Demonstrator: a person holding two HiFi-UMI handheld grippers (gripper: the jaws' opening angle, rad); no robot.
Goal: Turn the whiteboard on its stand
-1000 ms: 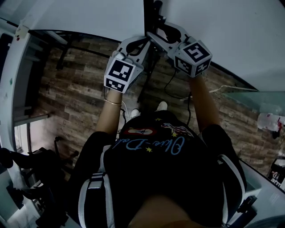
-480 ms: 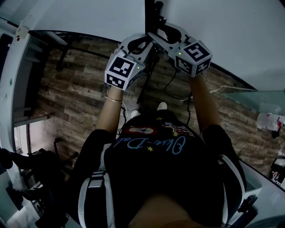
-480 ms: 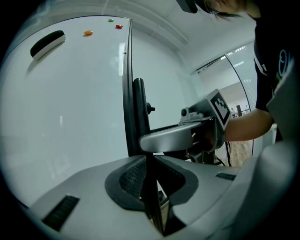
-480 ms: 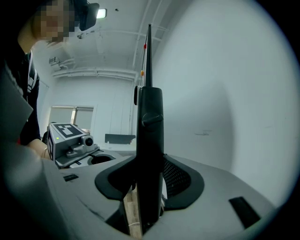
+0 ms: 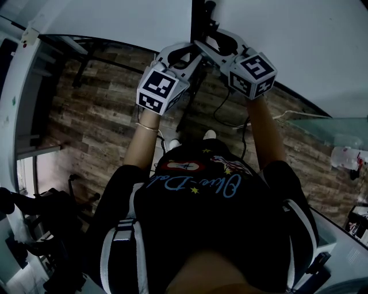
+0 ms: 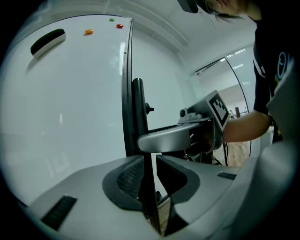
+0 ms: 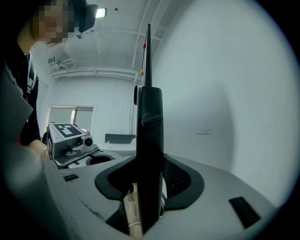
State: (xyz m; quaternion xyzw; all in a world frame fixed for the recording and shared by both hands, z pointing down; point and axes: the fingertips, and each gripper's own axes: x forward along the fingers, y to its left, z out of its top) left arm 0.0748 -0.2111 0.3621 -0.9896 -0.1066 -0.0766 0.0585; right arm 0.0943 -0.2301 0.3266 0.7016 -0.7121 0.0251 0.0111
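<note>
The whiteboard (image 5: 115,17) fills the top of the head view, with a black upright of its stand (image 5: 198,17) at its edge. Both grippers meet at that upright. In the left gripper view, the left gripper (image 6: 150,173) is shut on a thin dark edge strip below the upright (image 6: 138,112), with the white board face (image 6: 61,103) to its left. The right gripper (image 7: 147,183) is shut around the black upright (image 7: 150,131), with the board face (image 7: 225,103) to its right. In the head view, the left gripper (image 5: 190,54) and right gripper (image 5: 204,46) almost touch.
A black eraser (image 6: 47,41) and small coloured magnets (image 6: 89,32) stick high on the board. Wood-plank floor (image 5: 98,132) lies below, with cables (image 5: 221,112) near the stand. A glass panel (image 5: 322,123) stands at the right, and dark equipment (image 5: 40,224) at the lower left.
Both grippers have shifted slightly up and to the right together while staying at the upright. Their grip looks the same.
</note>
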